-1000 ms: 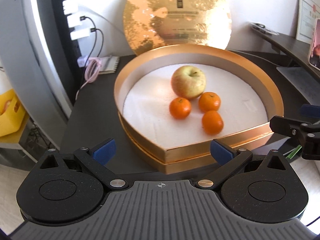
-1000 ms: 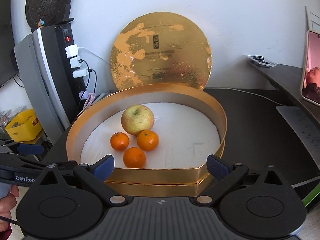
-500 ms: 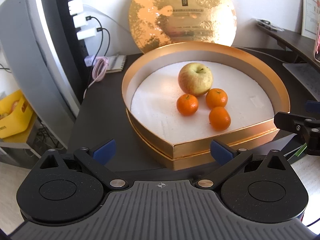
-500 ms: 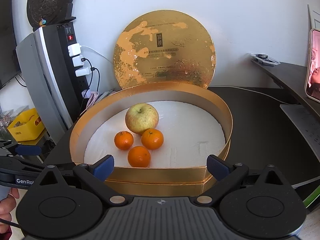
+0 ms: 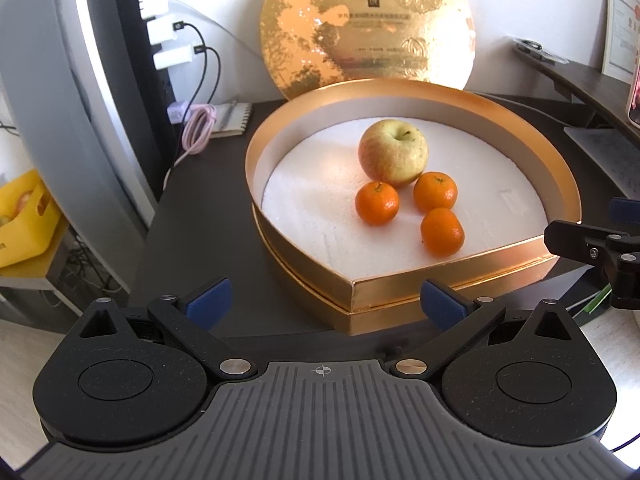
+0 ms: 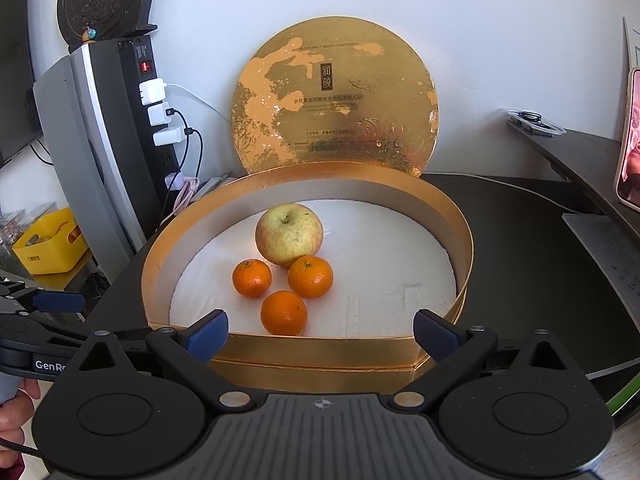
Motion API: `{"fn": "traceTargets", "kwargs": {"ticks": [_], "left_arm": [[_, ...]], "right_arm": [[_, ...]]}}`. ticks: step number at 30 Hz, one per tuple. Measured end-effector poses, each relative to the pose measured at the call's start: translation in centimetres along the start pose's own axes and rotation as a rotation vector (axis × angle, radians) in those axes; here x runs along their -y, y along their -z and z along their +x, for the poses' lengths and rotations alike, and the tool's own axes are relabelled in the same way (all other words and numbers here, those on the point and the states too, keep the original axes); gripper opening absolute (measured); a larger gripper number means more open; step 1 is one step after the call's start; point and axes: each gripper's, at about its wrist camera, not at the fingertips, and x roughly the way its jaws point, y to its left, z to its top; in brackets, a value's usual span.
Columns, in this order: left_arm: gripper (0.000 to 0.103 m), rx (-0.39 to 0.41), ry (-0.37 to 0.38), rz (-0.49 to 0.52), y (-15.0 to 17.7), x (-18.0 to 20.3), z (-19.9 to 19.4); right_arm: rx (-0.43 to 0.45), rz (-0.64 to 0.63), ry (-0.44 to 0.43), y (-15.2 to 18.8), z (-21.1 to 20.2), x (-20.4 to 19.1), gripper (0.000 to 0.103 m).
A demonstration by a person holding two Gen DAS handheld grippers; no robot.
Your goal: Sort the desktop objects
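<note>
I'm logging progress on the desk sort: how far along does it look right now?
Done, apparently: an apple and three tangerines lie grouped in the gold box. In hand: nothing; the left tongs and right tongs are open and empty, short of the box. Left: the round lid leans against the wall, off the box; a pink cable and notepad remain beside it.

Left gripper (image 5: 326,304) pulled back and shifted toward 9 o'clock: gold box (image 5: 400,294) now sits further toward 3 o'clock in its view. Right gripper (image 6: 320,336) eased slightly closer; box (image 6: 320,354) and fruit loom marginally larger.
</note>
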Motion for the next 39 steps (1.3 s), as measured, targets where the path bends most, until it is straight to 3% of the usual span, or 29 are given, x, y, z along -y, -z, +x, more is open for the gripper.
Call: {"fn": "traceTargets", "kwargs": {"ticks": [39], "left_arm": [[0.103, -0.024, 0.000, 0.005, -0.17, 0.31, 0.88]], "right_arm": [[-0.004, -0.004, -0.007, -0.43, 0.58, 0.05, 0.099]]}}
